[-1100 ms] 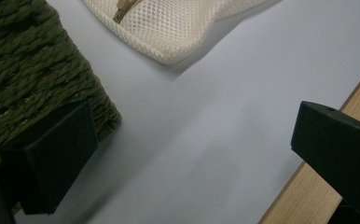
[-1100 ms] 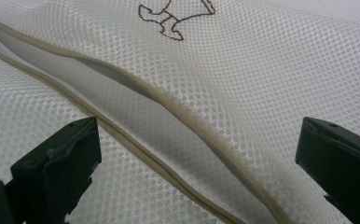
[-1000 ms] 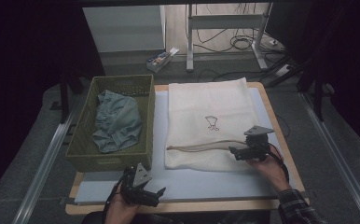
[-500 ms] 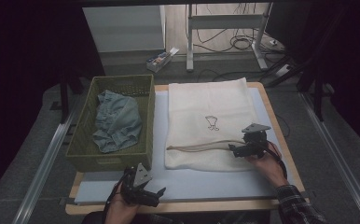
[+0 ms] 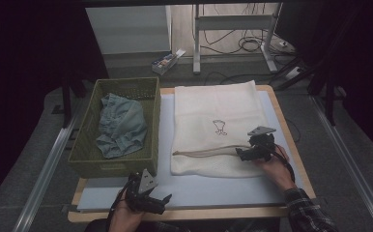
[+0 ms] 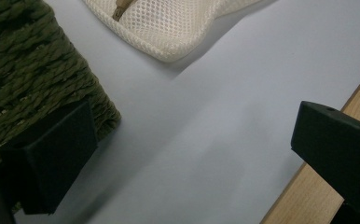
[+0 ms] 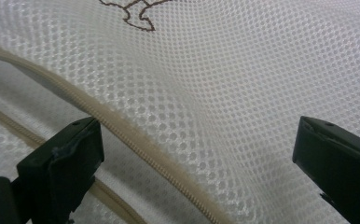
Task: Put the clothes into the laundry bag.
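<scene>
Your right gripper (image 5: 246,153) hangs spread over the mesh laundry bag (image 5: 213,104) lying flat on the table mat (image 5: 208,186), jaws straddling its zipper (image 7: 122,126). The mesh looks light and floppy (likely slippery), so pinch the stiffer zipper edge. Your left gripper (image 5: 150,203) rests spread beside the green basket (image 5: 85,159).

The high view is dim, its edges sinking into black, with soft light falling on the desk (image 5: 223,191). Both gripper views are brighter and evenly lit; the near jaws look slightly soft, and faint shadows lie beneath them.
</scene>
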